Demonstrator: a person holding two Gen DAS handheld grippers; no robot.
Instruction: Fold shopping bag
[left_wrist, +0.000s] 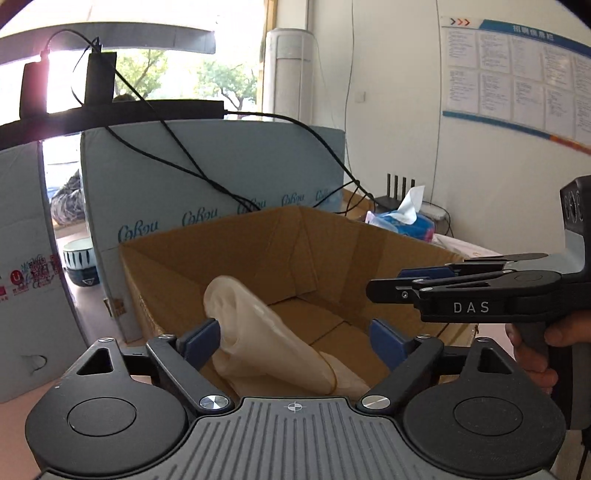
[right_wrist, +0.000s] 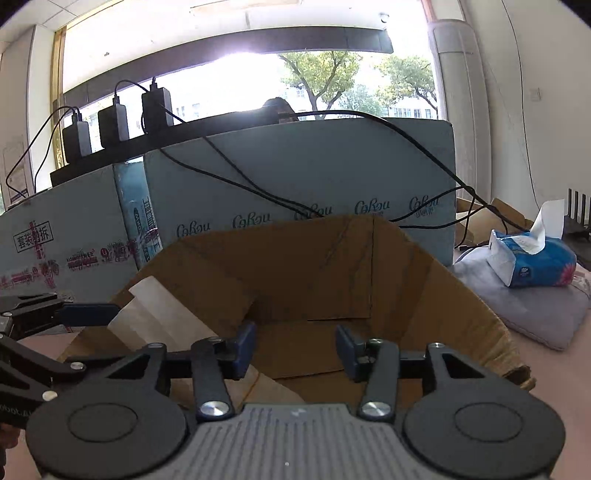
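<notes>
A folded, translucent white shopping bag (left_wrist: 266, 332) lies slanted in an open cardboard box (left_wrist: 240, 258), its upper end leaning over the near left wall. My left gripper (left_wrist: 295, 338) is open wide around the bag; the bag rests beside the left pad (left_wrist: 207, 338), with the right pad well clear of it. In the right wrist view the bag (right_wrist: 155, 314) sits left of my right gripper (right_wrist: 295, 347), which is open over the box (right_wrist: 332, 266) with nothing between its pads. The right gripper (left_wrist: 402, 282) also shows side-on at the box's right rim.
Blue foam boards (left_wrist: 221, 166) with black cables stand behind the box. A blue tissue pack (right_wrist: 535, 262) lies on a grey cushion (right_wrist: 535, 317) to the right. A striped bowl (left_wrist: 79, 266) sits on the floor at left. A person's hand (left_wrist: 535, 354) holds the right gripper's handle.
</notes>
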